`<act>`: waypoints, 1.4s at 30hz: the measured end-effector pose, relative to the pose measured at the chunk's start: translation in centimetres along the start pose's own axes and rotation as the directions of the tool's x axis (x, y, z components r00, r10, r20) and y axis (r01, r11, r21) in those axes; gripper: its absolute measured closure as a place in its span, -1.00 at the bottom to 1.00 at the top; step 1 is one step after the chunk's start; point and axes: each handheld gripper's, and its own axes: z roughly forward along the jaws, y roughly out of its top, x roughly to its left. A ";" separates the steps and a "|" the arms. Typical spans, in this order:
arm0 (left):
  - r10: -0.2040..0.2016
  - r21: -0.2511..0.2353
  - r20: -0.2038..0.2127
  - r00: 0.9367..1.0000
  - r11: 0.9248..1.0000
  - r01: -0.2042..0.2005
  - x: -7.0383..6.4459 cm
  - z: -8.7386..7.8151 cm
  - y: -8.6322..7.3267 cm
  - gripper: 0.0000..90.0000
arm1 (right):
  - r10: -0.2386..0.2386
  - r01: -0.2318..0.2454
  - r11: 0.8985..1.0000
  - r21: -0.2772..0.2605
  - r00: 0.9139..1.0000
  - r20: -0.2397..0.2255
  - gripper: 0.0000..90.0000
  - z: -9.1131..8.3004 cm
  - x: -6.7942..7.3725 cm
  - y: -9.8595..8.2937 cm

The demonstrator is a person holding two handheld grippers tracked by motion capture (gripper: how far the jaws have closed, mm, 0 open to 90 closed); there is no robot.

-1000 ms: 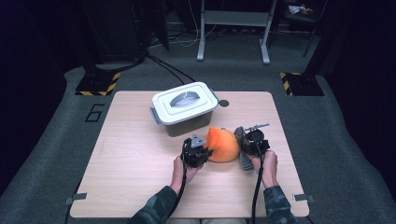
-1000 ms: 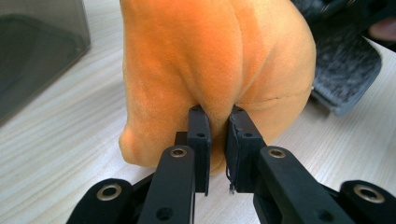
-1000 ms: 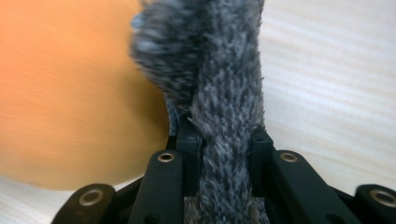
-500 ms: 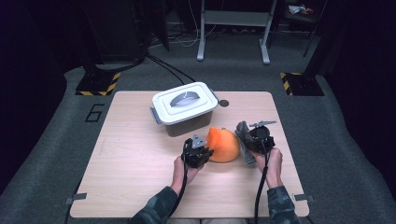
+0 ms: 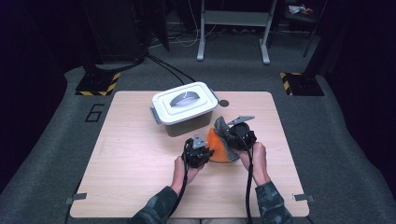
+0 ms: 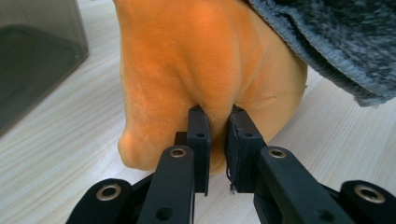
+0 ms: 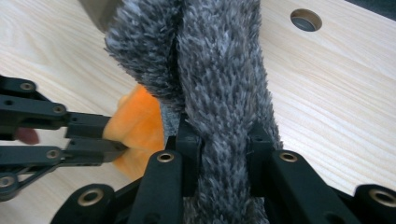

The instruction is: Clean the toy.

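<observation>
My right tool point(image 5: 227, 132), clamped on the grey cloth point(image 7: 219, 74), has lifted toward twelve o'clock; left tool point(image 6: 218, 122) pins the orange cloth point(image 6: 187, 56), so they're separating.

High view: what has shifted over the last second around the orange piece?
The grey fuzzy cloth, clamped in the right gripper, has been drawn left across the orange soft piece, covering more of it; the right hand tilted inward. The left gripper stays pinched on the orange piece. The lidded white box has not moved.
</observation>
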 end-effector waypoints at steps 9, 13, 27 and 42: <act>-0.005 0.002 0.009 1.000 1.000 0.005 0.1 0.1 0.0 0.80 | 0.058 -0.058 0.998 0.013 0.998 0.014 0.64 0.2 -1.9 -1.3; -0.001 0.006 0.009 1.000 1.000 0.001 0.1 0.1 0.0 0.80 | 0.087 -0.088 0.996 0.029 0.996 0.032 0.64 0.5 -2.9 -2.2; -0.002 0.007 0.010 1.000 1.000 0.002 0.1 0.1 0.0 0.80 | 0.189 -0.199 0.970 0.140 0.979 0.081 0.64 3.2 -5.4 -5.1; -0.012 0.000 0.009 1.000 1.000 0.012 0.1 0.1 0.0 0.80 | 0.236 -0.246 0.957 0.155 0.968 0.083 0.64 3.8 -6.7 -6.2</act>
